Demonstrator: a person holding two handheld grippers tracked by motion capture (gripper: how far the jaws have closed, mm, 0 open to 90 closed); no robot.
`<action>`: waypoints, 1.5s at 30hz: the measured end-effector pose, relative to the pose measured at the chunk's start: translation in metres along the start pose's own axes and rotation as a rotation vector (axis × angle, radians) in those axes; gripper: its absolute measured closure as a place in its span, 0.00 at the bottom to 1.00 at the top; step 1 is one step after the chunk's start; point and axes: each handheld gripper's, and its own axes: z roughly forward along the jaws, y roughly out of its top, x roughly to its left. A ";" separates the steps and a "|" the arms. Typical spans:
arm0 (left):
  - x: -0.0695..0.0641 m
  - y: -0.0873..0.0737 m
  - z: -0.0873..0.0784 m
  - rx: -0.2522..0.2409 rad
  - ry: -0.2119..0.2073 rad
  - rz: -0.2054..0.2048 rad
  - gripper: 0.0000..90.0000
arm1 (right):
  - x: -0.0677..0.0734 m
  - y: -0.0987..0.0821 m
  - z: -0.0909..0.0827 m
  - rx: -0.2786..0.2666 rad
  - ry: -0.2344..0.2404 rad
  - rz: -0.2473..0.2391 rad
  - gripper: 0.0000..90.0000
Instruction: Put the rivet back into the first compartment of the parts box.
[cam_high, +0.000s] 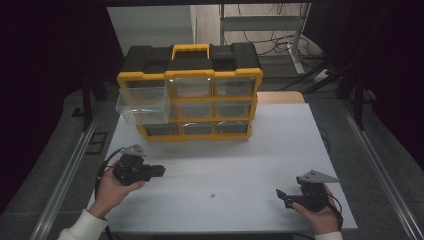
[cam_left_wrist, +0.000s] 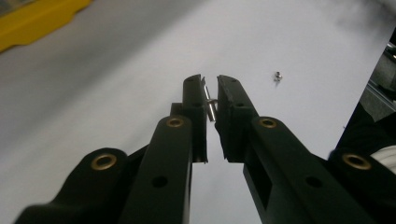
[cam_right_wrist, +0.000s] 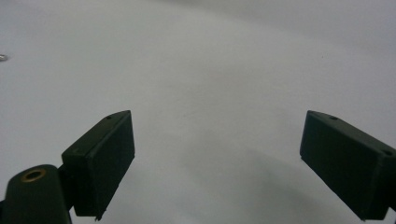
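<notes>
**Screw held in left tongs; open drawer lies at 12 o'clock**

Left gripper (cam_left_wrist: 211, 81): jaws drawn narrow, clamped on a small metal screw (cam_left_wrist: 209, 101). Screw pinned between the pad tips, long axis running roughly along the jaws, slightly tilted; clear of the white table (cam_high: 260, 150) as far as can be judged. In the high view, left gripper (cam_high: 159, 171) sits at the near-left of the table, tips pointing toward 3 o'clock.

Target, as judged: the clear drawer (cam_high: 142, 102) pulled out of the yellow-and-black organizer (cam_high: 190, 92), top-left column. From the left gripper, drawer lies at about 12 o'clock, well apart. Left hand nearer by far.

Right gripper (cam_right_wrist: 215, 154): jaws spread wide, nothing between them. Seen in the high view at the near-right (cam_high: 281, 195), tips pointing toward 9 o'clock.

Second screw (cam_high: 212, 195): loose on the table between both grippers; from the left tongs, at about 4 o'clock in the high view.

Coming move, as judged: turn the tips from 3 toward 12 o'clock, carry over the drawer's open top.
</notes>
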 end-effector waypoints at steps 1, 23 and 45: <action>0.002 0.000 -0.004 -0.007 0.005 -0.006 0.92 | 0.000 0.000 0.000 0.000 0.000 0.000 0.12; 0.027 -0.002 -0.080 -0.129 0.056 -0.076 0.92 | 0.000 0.000 -0.001 -0.005 -0.005 0.005 0.12; 0.045 0.021 -0.128 -0.218 0.088 -0.124 0.92 | -0.001 0.000 0.000 -0.004 -0.010 0.007 0.12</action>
